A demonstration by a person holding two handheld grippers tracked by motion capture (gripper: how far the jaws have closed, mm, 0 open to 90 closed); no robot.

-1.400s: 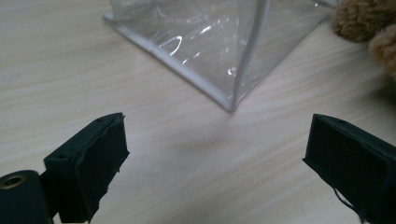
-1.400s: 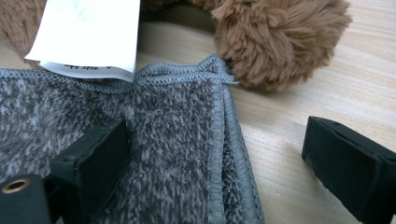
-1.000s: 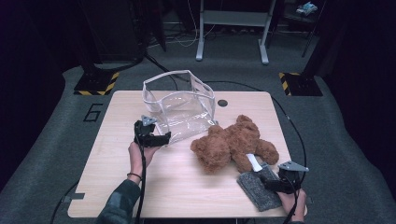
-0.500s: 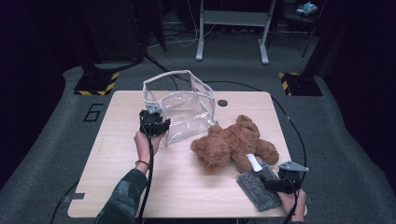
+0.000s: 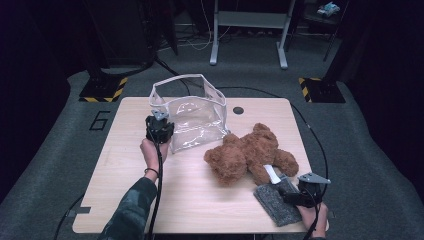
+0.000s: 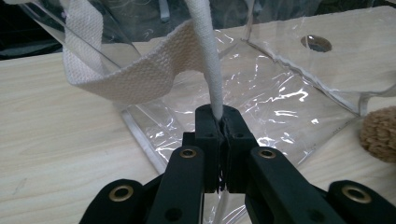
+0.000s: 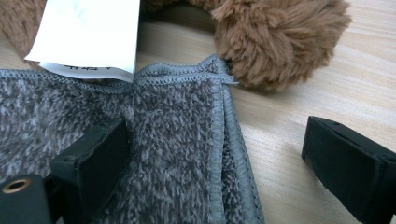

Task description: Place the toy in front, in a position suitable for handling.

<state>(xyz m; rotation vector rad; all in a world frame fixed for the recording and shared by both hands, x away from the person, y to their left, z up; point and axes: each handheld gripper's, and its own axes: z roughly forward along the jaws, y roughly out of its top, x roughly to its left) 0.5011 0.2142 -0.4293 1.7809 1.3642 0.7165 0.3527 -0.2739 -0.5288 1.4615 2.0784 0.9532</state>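
Left gripper (image 5: 161, 131) at the table's (image 5: 125, 200) 10 o'clock area, against the near left corner of the clear bag (image 5: 192, 120). In the left gripper view its jaws have just been closing and now stand together, clamped on the white strap (image 6: 212, 70) of the bag; the strap rises out of the pinch toward 12 o'clock, and a second loop of the same webbing droops off toward 10 o'clock. The bag stands upright and open-topped at the table's far middle, its clear plastic wall just beyond the jaw tips.

Brown teddy bear (image 5: 250, 152) lies flat at table centre-right, at about 4 o'clock from the bag and close beside it. A white tag (image 7: 88, 35) hangs from the bear over the far edge of the grey cloth (image 5: 277, 197).

Right gripper (image 5: 295, 196) at the table's 5 o'clock corner, jaws wide apart. One jaw rests on the grey cloth, the other sits on bare wood off the cloth's hemmed edge; nothing is pinched. One of the bear's furry paws touches the cloth's far corner at 12 o'clock in the right gripper view.
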